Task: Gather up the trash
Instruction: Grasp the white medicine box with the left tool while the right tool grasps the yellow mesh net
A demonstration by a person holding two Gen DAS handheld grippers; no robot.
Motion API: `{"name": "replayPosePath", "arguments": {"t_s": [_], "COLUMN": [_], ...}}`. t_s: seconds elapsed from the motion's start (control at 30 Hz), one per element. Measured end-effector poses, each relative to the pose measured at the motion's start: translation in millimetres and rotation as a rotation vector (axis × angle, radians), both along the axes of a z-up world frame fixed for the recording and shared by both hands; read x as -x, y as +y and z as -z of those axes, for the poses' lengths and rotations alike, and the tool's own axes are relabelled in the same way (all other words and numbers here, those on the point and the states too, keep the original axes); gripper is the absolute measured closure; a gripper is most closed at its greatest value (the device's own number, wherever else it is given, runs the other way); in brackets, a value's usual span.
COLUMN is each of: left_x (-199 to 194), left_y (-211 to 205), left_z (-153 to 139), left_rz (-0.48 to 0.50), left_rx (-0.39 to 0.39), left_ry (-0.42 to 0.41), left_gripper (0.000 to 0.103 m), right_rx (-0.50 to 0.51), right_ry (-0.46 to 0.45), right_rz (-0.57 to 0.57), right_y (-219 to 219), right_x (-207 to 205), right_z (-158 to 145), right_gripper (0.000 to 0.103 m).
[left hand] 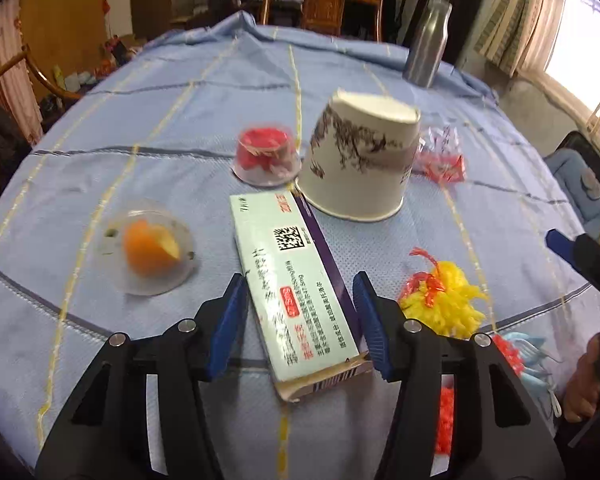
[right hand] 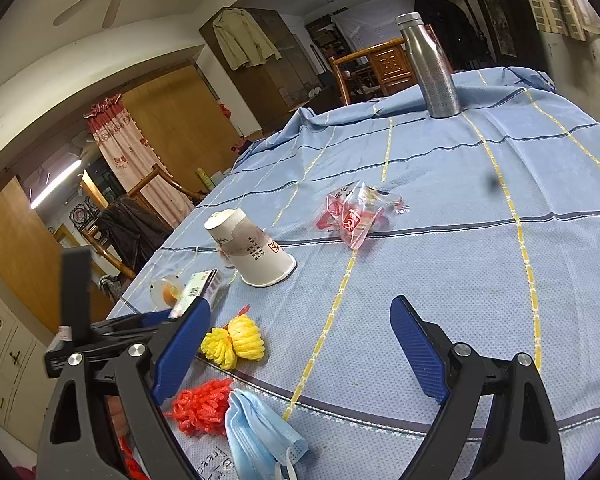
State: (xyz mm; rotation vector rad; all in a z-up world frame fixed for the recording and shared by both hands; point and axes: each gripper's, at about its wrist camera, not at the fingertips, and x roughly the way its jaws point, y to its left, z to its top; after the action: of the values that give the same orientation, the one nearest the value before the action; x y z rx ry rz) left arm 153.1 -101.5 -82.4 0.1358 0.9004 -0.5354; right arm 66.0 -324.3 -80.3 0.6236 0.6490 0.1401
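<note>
Left gripper [left hand: 300, 316] released astride box [left hand: 296, 280]; right gripper [right hand: 300, 354] released. Clench squarely, avoiding cup [left hand: 358, 160] at 12 o'clock.

Left wrist view: daylight enters from the overexposed window [left hand: 588, 36] at upper right, blown to white. Motion blur smears the upturned white paper cup with ink print [left hand: 360, 160] and the clear plastic dome over an orange piece [left hand: 150, 250]. Strong fisheye curvature; black vignette in the corners.

Right wrist view: sharper, evenly lit. A lit fluorescent tube [right hand: 56, 184] glows at mid left. Soft shadows lie under objects on the pale blue checked tablecloth [right hand: 460, 264]. A dark out-of-focus speck [right hand: 492, 184] sits right of centre. Edges bend heavily.
</note>
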Motion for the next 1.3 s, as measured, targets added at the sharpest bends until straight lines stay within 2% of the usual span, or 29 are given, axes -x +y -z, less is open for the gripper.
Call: {"name": "replayPosePath", "arguments": {"t_s": [0.03, 0.07, 0.2, 0.3, 0.4, 0.5, 0.53, 0.57, 0.6, 0.67, 0.73, 0.77, 0.8, 0.87, 0.93, 1.07, 1.2, 1.3], "left_x": [5.7, 11.3, 26.1, 30.4, 30.8, 32.7, 31.6, 29.4, 27.3, 15.9, 6.7, 6.0, 7.3, 9.9, 16.0, 25.0, 31.2, 35.1], "left_y": [7.6, 15.0, 45.0, 61.2, 59.7, 49.5, 46.8, 43.0, 40.5, 34.6, 31.9, 33.0, 34.3, 41.8, 53.3, 68.0, 79.1, 84.0], "left_z": [-4.9, -8.9, -19.5, -18.8, -9.3, -4.3, -3.7, -3.1, -0.8, 7.0, 15.8, 16.3, 14.1, 10.7, 3.8, -9.0, -16.4, -18.0], "left_rz": [-0.007, -0.016, -0.057, -0.078, -0.064, -0.053, -0.058, -0.073, -0.081, -0.085, -0.091, -0.097, -0.091, -0.065, -0.069, -0.081, -0.086, -0.089], "left_rx": [0.009, 0.017, 0.057, 0.090, 0.080, 0.051, 0.043, 0.028, 0.016, 0.007, 0.014, 0.019, 0.032, 0.096, 0.136, 0.162, 0.189, 0.195], "left_ry": [-0.018, -0.031, -0.056, -0.049, -0.021, -0.025, -0.034, -0.052, -0.054, -0.005, 0.049, 0.046, 0.035, 0.058, 0.036, -0.002, -0.021, -0.033], "left_gripper": [0.050, 0.056, 0.056, 0.056, 0.055, 0.042, 0.027, 0.022, 0.022, 0.022, 0.026, 0.036, 0.054, 0.056, 0.056, 0.056, 0.056, 0.056], "right_rx": [0.004, 0.007, 0.039, 0.061, 0.087, 0.087, 0.084, 0.082, 0.079, 0.073, 0.072, 0.074, 0.079, 0.103, 0.153, 0.203, 0.299, 0.328], "right_ry": [0.000, 0.000, 0.005, 0.011, 0.027, 0.035, 0.036, 0.037, 0.037, 0.038, 0.040, 0.040, 0.041, 0.049, 0.055, 0.056, 0.104, 0.139], "right_rz": [-0.006, -0.012, -0.069, -0.105, -0.129, -0.135, -0.131, -0.129, -0.128, -0.128, -0.131, -0.134, -0.137, -0.147, -0.172, -0.257, -0.319, -0.332], "right_y": [0.9, 2.2, 13.4, 20.9, 27.6, 29.1, 29.0, 28.8, 28.3, 27.7, 28.1, 28.7, 29.7, 33.7, 44.1, 69.1, 97.1, 106.4], "right_x": [-0.4, -0.9, -4.5, -5.7, -7.9, -9.0, -8.7, -8.6, -8.4, -9.3, -10.0, -10.4, -11.7, -13.2, -16.2, -23.7, -39.2, -48.8], "right_z": [-0.3, -0.8, -2.8, -4.5, -4.9, -4.0, -3.8, -3.8, -3.6, -3.1, -2.8, -2.9, -3.0, -3.9, -6.9, -11.2, -12.1, -10.1], "right_gripper": [0.013, 0.013, 0.013, 0.013, 0.013, 0.013, 0.013, 0.013, 0.013, 0.013, 0.013, 0.013, 0.013, 0.013, 0.013, 0.013, 0.013, 0.015]}}
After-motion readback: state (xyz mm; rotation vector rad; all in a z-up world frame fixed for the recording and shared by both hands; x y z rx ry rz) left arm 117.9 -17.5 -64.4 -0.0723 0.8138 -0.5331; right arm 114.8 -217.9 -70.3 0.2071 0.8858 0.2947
